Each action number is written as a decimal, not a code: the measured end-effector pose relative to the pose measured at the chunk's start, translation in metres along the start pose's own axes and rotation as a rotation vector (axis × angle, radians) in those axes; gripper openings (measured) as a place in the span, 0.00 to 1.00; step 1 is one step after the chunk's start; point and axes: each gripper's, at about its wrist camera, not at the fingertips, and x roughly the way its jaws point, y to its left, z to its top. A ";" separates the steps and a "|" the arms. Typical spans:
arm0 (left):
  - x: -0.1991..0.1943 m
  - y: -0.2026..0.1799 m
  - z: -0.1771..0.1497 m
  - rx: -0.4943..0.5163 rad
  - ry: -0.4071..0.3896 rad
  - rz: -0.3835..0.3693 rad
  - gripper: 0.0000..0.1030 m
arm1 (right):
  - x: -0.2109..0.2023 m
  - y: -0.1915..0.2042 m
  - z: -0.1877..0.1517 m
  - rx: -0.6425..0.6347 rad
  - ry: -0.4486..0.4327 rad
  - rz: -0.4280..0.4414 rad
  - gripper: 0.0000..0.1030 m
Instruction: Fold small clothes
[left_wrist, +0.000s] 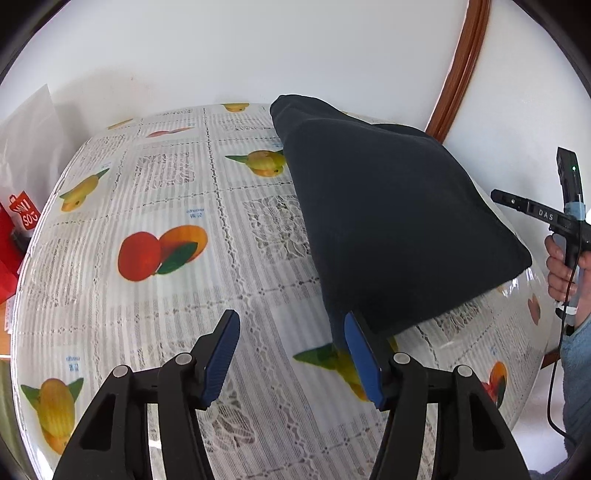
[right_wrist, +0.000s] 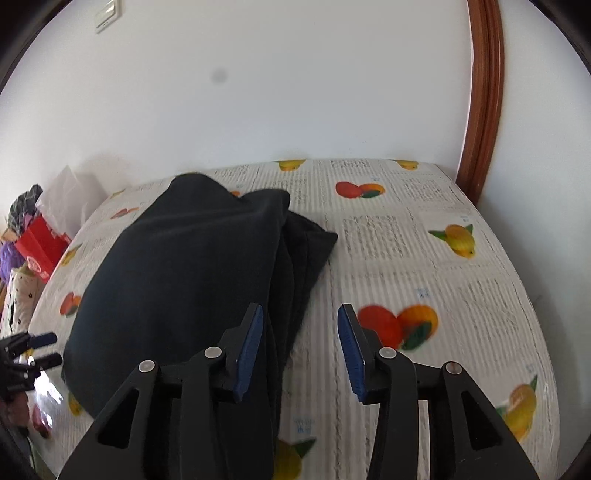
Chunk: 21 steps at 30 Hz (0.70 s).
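both my tongs stand apart, gripping nothing: left gripper (left_wrist: 291, 360), right gripper (right_wrist: 301, 347). next: pinch the folded dark garment (right_wrist: 184, 273) by its near edge (layers together), fold flat on the fruit-print tablecloth (right_wrist: 424, 258).

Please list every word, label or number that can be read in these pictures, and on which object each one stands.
"DAS": on the black bar of the right gripper.
White letters on the red bag: tilted and cut off, not surely readable.
Small blue print on the tablecloth: too small to read.
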 end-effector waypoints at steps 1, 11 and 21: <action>-0.003 -0.004 -0.004 0.016 -0.003 0.001 0.51 | -0.005 -0.003 -0.011 -0.002 0.008 -0.003 0.42; 0.010 -0.029 -0.017 0.083 0.015 0.054 0.39 | -0.039 0.004 -0.077 -0.062 0.027 0.055 0.44; 0.022 -0.039 -0.003 0.056 -0.011 0.049 0.11 | -0.004 0.009 -0.071 -0.014 0.000 0.053 0.35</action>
